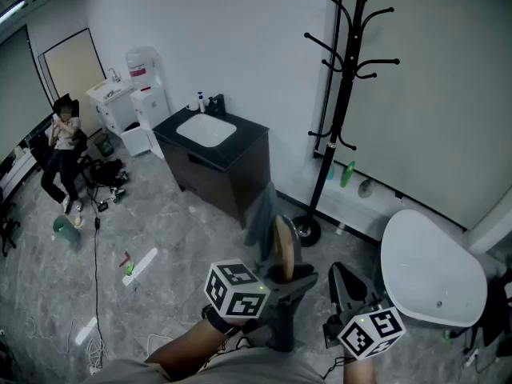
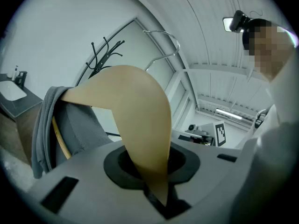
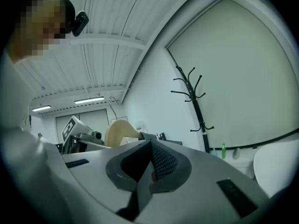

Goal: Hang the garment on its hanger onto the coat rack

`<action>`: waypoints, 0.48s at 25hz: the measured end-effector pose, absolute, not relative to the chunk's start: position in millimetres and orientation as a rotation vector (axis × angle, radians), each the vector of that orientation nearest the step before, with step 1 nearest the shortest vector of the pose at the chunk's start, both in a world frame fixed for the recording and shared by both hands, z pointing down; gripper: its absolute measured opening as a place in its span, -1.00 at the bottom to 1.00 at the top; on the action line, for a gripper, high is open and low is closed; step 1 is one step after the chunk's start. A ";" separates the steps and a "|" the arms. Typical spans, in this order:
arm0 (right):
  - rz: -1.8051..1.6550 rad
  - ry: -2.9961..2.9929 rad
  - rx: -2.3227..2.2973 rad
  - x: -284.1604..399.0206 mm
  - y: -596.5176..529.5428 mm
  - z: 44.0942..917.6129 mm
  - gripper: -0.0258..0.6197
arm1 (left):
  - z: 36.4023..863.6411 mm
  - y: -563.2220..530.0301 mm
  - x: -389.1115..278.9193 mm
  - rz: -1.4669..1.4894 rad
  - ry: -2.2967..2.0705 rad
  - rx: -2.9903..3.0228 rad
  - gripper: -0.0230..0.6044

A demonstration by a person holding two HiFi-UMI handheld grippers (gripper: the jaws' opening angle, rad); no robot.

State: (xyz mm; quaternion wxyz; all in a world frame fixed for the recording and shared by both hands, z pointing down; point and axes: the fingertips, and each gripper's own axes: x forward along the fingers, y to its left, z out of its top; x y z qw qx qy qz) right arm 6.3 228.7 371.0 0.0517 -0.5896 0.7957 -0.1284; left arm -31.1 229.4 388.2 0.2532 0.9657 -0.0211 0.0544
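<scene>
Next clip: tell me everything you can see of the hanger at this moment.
The hanger is a broad, curved, smooth piece of what looks like pale wood, with a thin metal hook rising from its top. One tapered end is clamped between the jaws of the left gripper, so it stands up with the hook uppermost. A grey garment is draped over its far shoulder and hangs down. It is held in the air, apart from the coat rack.
</scene>
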 end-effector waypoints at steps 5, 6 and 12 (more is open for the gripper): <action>-0.385 2.422 -1.797 4.8 233.0 373.6 -0.88 | 392.2 236.0 -31.5 0.146 -0.046 2.621 -0.68; -0.385 2.420 -1.799 5.9 232.7 373.9 -0.88 | 392.4 235.9 -30.5 0.146 -0.044 2.621 -0.68; -0.379 2.424 -1.725 1.5 234.9 366.4 -0.87 | 389.8 238.0 -29.1 0.144 -0.036 2.625 -0.68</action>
